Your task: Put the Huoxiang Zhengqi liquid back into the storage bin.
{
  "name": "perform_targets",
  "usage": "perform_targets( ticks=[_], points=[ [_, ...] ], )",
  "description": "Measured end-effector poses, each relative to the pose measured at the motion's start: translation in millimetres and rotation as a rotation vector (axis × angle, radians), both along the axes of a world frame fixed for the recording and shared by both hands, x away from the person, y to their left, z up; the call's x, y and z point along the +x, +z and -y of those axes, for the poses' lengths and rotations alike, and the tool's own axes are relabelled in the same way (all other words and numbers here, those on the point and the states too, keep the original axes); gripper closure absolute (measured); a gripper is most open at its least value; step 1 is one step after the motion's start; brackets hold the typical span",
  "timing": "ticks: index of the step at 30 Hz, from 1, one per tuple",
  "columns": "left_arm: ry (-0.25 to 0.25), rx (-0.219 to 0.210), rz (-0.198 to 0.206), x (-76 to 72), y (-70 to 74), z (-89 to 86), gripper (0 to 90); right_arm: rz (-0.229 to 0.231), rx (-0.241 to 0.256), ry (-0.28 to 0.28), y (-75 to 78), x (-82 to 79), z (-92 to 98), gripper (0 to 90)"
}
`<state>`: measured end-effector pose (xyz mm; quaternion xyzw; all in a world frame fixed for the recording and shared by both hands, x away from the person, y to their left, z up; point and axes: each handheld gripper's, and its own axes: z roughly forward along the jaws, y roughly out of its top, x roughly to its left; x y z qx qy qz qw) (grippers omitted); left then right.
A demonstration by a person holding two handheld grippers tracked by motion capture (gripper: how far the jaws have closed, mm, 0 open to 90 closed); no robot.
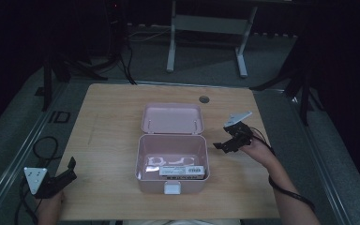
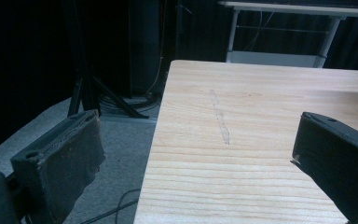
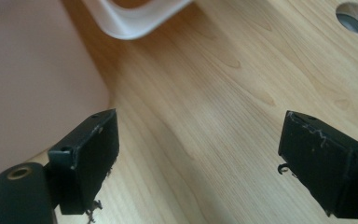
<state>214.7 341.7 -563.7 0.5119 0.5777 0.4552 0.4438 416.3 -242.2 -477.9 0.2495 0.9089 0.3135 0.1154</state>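
Note:
A pink box [image 1: 172,159] stands open in the middle of the wooden table [image 1: 112,122], its lid [image 1: 171,118] laid back. Inside lie a white curved piece [image 1: 168,161] and a flat white pack with a printed label [image 1: 182,171]. My right gripper [image 1: 226,138] hovers open just right of the box, nothing between its jaws. In the right gripper view the box's pink wall [image 3: 32,79] and the lid's rim [image 3: 135,21] are at the left. My left gripper [image 1: 70,168] is open at the table's front-left corner, its jaws straddling the table's left edge [image 2: 151,149].
A round cable hole [image 1: 204,99] sits in the table behind the box; the same hole [image 3: 356,16] is seen in the right gripper view. A faint strip mark [image 2: 220,121] runs along the left part of the table. Cables [image 1: 44,147] and stand legs [image 1: 49,77] lie on the floor at left.

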Motion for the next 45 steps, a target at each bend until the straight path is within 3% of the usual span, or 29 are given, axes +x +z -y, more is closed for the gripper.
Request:
perform_targets(
  ticks=[2,6,13,16,20,24,28,34,45],
  points=[
    [0.000,0.000,-0.004,0.1,0.1,-0.3,2.1,-0.011,0.011,-0.008,-14.2,0.2,4.9,12.6],
    [-0.001,-0.002,-0.004,0.1,0.1,-0.4,2.1,0.032,0.014,-0.058,-28.8,-2.1,11.2,12.0],
    [-0.003,-0.001,-0.006,0.2,0.1,-0.5,2.1,0.081,0.137,-0.151,-48.8,-6.8,24.6,11.7],
    [-0.002,-0.004,-0.005,0.4,0.1,-0.6,2.1,0.117,0.160,-0.193,-54.2,-10.9,29.5,11.1],
    [-0.001,-0.003,-0.006,0.5,0.1,-0.5,2.1,0.162,0.208,-0.252,-57.7,-17.8,38.0,11.1],
    [0.000,-0.003,-0.005,0.4,0.1,-0.4,2.1,0.188,0.222,-0.291,-57.9,-22.4,44.7,11.1],
    [-0.001,-0.004,-0.005,0.3,0.1,-0.5,2.1,0.225,0.234,-0.385,-59.0,-27.2,55.2,11.1],
    [-0.003,-0.003,-0.002,0.1,0.1,-0.5,2.1,0.233,0.242,-0.493,-65.6,-30.4,69.8,11.1],
    [-0.002,-0.002,0.000,0.0,0.0,-0.3,2.1,0.227,0.275,-0.562,-67.4,-34.1,94.3,11.1]
  ],
)
